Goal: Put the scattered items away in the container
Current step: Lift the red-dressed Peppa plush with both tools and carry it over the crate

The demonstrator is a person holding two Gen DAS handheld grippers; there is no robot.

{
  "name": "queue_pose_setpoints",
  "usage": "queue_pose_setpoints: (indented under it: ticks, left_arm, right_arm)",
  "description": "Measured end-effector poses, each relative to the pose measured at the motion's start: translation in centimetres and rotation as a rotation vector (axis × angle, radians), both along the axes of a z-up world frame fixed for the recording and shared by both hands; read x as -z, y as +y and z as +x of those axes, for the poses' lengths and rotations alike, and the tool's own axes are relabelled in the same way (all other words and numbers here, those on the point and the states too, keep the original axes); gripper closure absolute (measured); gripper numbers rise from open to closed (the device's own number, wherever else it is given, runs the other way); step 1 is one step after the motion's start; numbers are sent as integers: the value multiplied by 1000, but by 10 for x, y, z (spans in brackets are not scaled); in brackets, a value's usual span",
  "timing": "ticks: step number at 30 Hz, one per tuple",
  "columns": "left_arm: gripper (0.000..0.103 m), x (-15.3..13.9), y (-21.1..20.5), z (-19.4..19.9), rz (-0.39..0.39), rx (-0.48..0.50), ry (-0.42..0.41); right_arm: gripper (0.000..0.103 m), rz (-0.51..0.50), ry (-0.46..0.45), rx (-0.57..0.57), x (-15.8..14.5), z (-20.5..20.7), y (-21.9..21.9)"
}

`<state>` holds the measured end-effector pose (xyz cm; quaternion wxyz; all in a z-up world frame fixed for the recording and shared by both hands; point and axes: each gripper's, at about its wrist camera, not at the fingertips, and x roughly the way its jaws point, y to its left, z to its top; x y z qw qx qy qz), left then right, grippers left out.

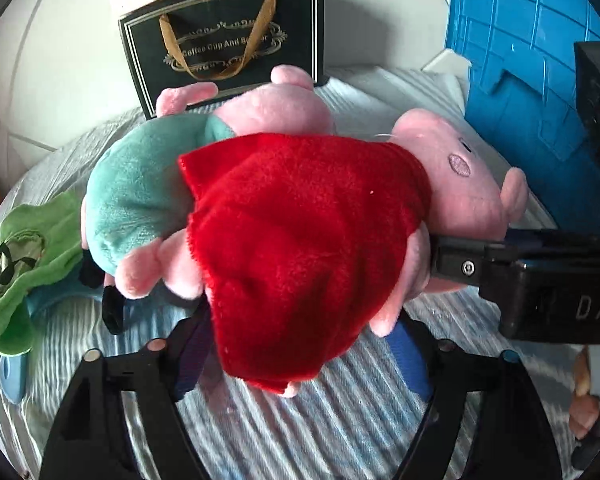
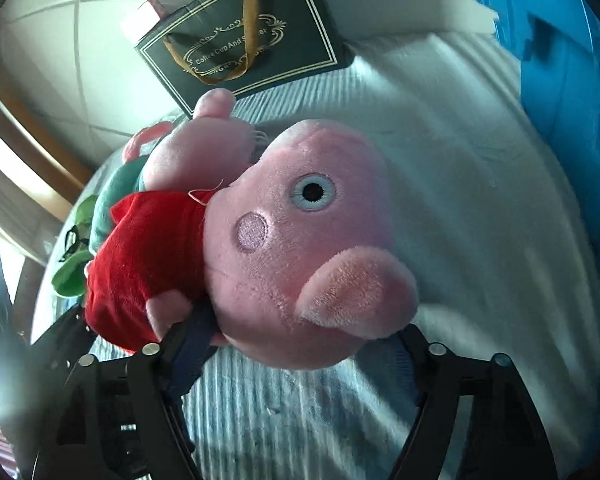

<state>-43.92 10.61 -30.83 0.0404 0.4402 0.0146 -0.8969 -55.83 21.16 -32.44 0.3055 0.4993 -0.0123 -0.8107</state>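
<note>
Pink pig plush toy in a red dress (image 1: 300,240), lifted just above a striped bed cover (image 1: 300,420), near the bed's middle. Soft, light, squashy; likely to sag and swing if pinched by a limb or ear, so best held around the stuffed body or head. Left gripper (image 1: 304,344) with fingers closed around the red dress from below. Right gripper (image 2: 296,348) clamped under the pink head (image 2: 300,240), its finger (image 1: 456,266) pressing the toy's side in the left view. Second pig plush in a teal outfit (image 1: 140,200) lying touching behind it. Green cloth pouch (image 1: 24,264) toward the bed's left edge. Dark gift bag (image 1: 224,44) at the far edge. Blue plastic container (image 1: 520,80) at the far right corner.
</note>
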Motion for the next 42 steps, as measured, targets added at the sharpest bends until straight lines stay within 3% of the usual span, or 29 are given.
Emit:
queue_pose_setpoints:
  ticks: [2, 5, 13, 27, 34, 42]
  left_arm:
    - [36, -5, 0, 5, -3, -4, 19]
    - [36, -18, -3, 13, 7, -21, 55]
    - [36, -83, -8, 54, -41, -11, 167]
    - [36, -252, -4, 147, -64, 85, 384]
    - [36, -320, 43, 136, -12, 169, 446]
    - [36, -357, 161, 76, 13, 266, 442]
  right_arm:
    - [34, 7, 47, -7, -8, 8, -1]
    - [37, -17, 91, -15, -22, 20, 1]
    - [39, -80, 184, -18, -85, 57, 0]
    - [39, -114, 368, 112, -258, 160, 14]
    - [39, -77, 451, 202, -333, 172, 68]
    - [39, -23, 485, 269, -375, 124, 186]
